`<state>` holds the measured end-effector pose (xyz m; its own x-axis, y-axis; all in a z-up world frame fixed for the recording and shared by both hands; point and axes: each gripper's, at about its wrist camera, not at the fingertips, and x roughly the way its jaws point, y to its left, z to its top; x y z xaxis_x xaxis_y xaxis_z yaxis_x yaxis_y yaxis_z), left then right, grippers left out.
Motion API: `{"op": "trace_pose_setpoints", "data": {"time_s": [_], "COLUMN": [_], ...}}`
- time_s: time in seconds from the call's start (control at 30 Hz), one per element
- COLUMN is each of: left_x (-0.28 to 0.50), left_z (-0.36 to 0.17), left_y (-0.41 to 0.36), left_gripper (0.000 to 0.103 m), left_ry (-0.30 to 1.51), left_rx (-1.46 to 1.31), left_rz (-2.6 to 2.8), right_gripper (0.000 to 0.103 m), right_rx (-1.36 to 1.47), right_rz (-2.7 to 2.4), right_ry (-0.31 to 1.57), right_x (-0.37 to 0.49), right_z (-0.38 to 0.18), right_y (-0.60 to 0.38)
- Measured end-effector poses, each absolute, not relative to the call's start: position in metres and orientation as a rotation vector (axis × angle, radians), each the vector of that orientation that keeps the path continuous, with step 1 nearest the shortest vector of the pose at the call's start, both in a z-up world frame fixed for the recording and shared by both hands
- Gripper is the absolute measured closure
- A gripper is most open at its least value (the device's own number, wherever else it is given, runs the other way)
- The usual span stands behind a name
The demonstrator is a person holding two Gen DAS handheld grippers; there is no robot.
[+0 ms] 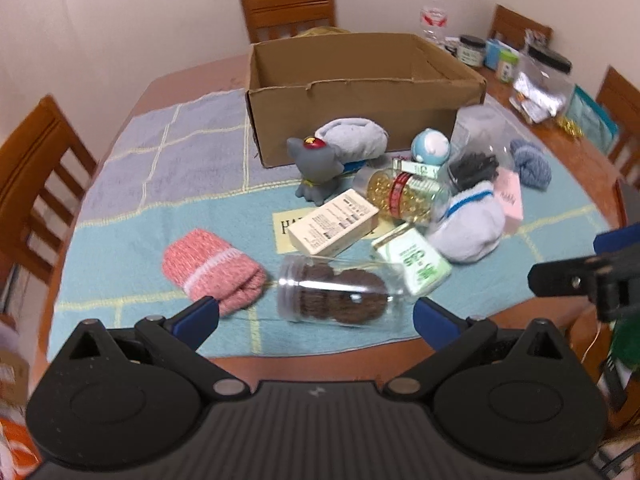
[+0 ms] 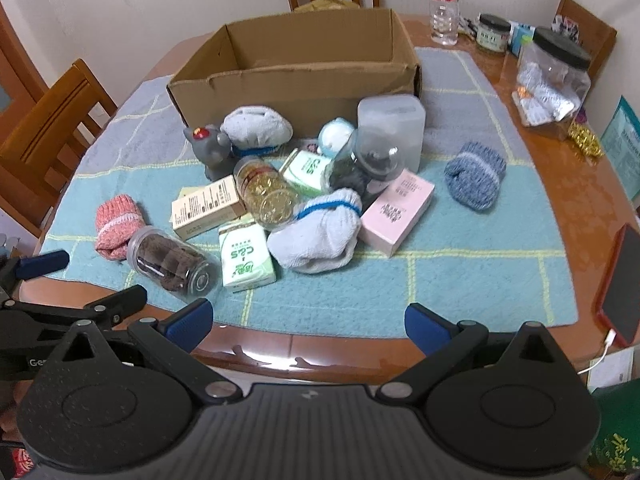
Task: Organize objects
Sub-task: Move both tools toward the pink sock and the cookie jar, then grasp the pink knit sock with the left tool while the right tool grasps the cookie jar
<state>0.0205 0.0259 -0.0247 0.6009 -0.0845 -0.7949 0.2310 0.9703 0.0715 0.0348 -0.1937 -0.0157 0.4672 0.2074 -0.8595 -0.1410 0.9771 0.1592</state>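
An empty cardboard box [image 1: 360, 120] [image 2: 296, 80] stands at the back of a blue mat. In front lies a heap: a clear jar of brown cookies [image 1: 336, 294] [image 2: 172, 266], a pink sock [image 1: 212, 270] [image 2: 118, 226], a beige box [image 1: 332, 222] [image 2: 208, 206], a jar of golden capsules [image 1: 404, 196] [image 2: 266, 196], green tissue packs [image 1: 416, 264] [image 2: 246, 258], white socks [image 1: 468, 226] [image 2: 320, 234], a grey toy [image 1: 316, 168] [image 2: 212, 148], a pink box [image 2: 396, 212], a blue sock [image 2: 476, 176]. My left gripper [image 1: 316, 320] is open, just before the cookie jar. My right gripper [image 2: 308, 322] is open at the table's front edge.
Wooden chairs [image 1: 36, 184] [image 2: 52, 136] stand around the table. A water bottle [image 2: 443, 4], jars [image 2: 554, 76] and packets crowd the back right corner. A red phone [image 2: 622, 284] lies at the right edge. The right gripper's finger [image 1: 568, 278] shows at right in the left wrist view.
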Motion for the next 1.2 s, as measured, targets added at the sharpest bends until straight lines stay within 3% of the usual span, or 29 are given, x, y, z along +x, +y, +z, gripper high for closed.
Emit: {"op": "trace_pose_setpoints", "data": {"time_s": [0.6, 1.03, 1.2], "left_x": [0.074, 0.121, 0.126], "left_z": [-0.072, -0.1, -0.101], "left_y": [0.114, 0.117, 0.117], "left_gripper": [0.001, 0.001, 0.016], "left_ry": [0.911, 0.907, 0.939], "left_rx": [0.32, 0.39, 0.327], "left_rz": [-0.28, -0.549, -0.579], "right_gripper": [0.0, 0.0, 0.0], "right_rx": [0.134, 0.176, 0.188], "right_rz": [0.277, 0.248, 0.242], "right_ry": [1.069, 1.11, 1.114], "right_x": [0.047, 0.047, 0.046], "right_z": [-0.043, -0.056, -0.055], "right_y": [-0.158, -0.137, -0.136]}}
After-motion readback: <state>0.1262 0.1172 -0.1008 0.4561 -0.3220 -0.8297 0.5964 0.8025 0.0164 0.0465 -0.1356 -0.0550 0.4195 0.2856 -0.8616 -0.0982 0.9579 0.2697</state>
